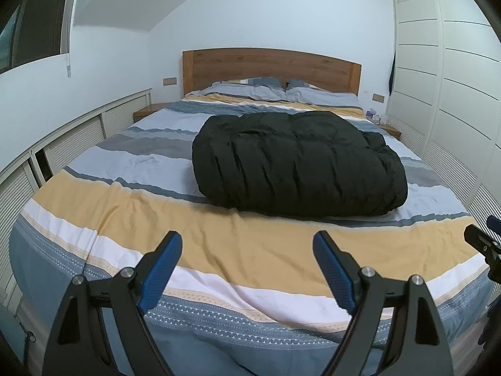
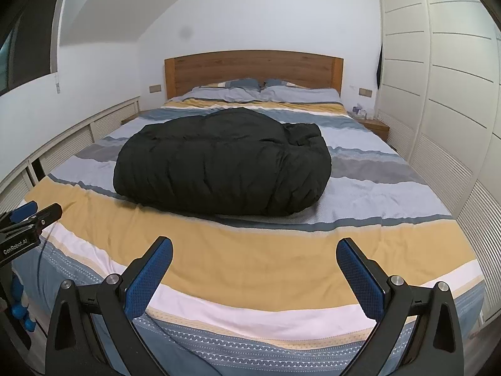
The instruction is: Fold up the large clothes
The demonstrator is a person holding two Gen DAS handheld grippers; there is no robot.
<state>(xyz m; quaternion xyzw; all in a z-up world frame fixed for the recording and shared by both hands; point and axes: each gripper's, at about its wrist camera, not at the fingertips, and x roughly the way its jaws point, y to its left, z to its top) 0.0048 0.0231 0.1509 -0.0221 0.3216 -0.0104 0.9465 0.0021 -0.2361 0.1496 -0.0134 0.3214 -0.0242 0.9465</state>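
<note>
Black and puffy, the folded jacket (image 1: 297,163) lies in the middle of the striped bed (image 1: 219,250), well apart from both tools. The left gripper (image 1: 247,269) and the right gripper (image 2: 254,272) hang over the bed's foot, fingers spread wide, holding nothing.

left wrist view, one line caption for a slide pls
Open left gripper hovers at bed's foot, facing folded black coat.
</note>
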